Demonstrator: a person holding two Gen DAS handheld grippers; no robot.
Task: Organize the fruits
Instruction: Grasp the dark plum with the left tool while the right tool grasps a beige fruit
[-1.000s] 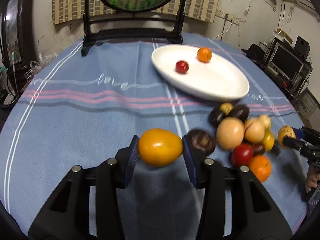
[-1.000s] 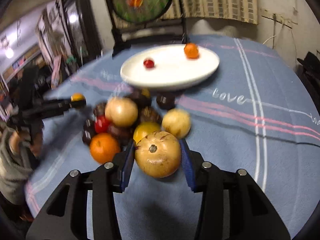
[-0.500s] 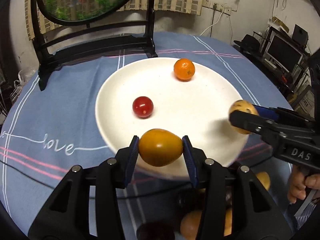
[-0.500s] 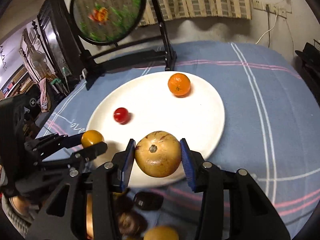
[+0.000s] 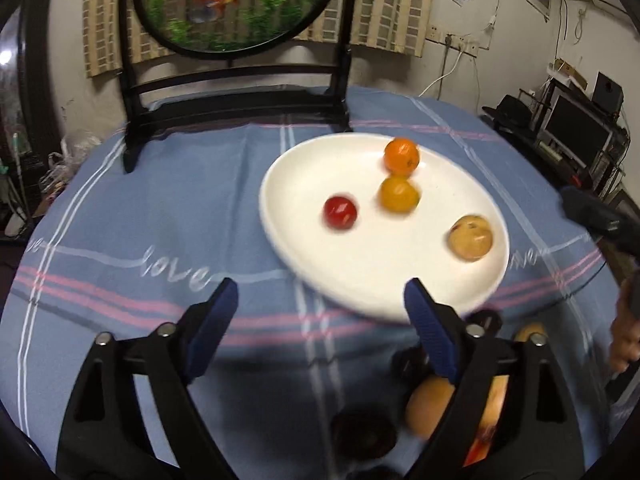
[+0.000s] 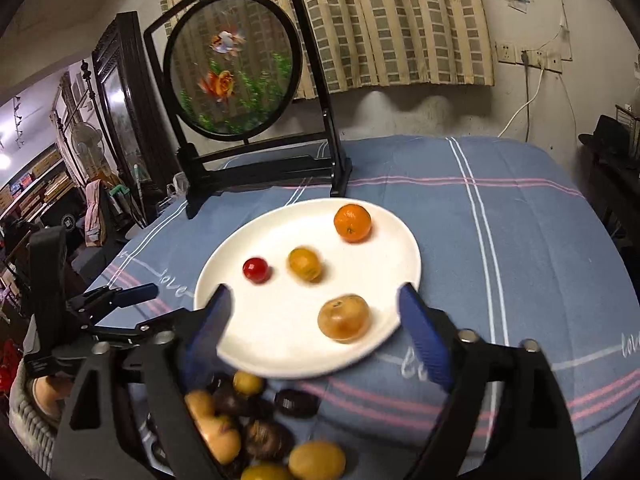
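Observation:
A white oval plate [image 5: 360,280] [image 6: 280,344] holds an orange tangerine [image 5: 401,157] [image 6: 352,222], a small red fruit [image 5: 339,211] [image 6: 255,269], a yellow-orange fruit [image 5: 399,194] [image 6: 305,264] and a tan round fruit [image 5: 470,238] [image 6: 343,317]. My left gripper [image 5: 320,300] is open and empty, in front of the plate's near rim. My right gripper [image 6: 312,308] is open and empty over the plate's near edge; the tan fruit lies between its fingers' lines. A pile of loose fruits [image 6: 248,424] [image 5: 432,400] lies on the cloth near me.
A round fish-picture screen on a black stand [image 5: 236,8] [image 6: 236,68] stands behind the plate on the blue striped tablecloth [image 5: 160,208] [image 6: 500,220]. The left gripper shows in the right wrist view [image 6: 120,300]. The right gripper's edge shows at the right of the left wrist view [image 5: 592,216].
Both grippers opened and let go: the yellow-orange fruit and the tan fruit now lie on the plate. Both grippers have pulled back from the plate.

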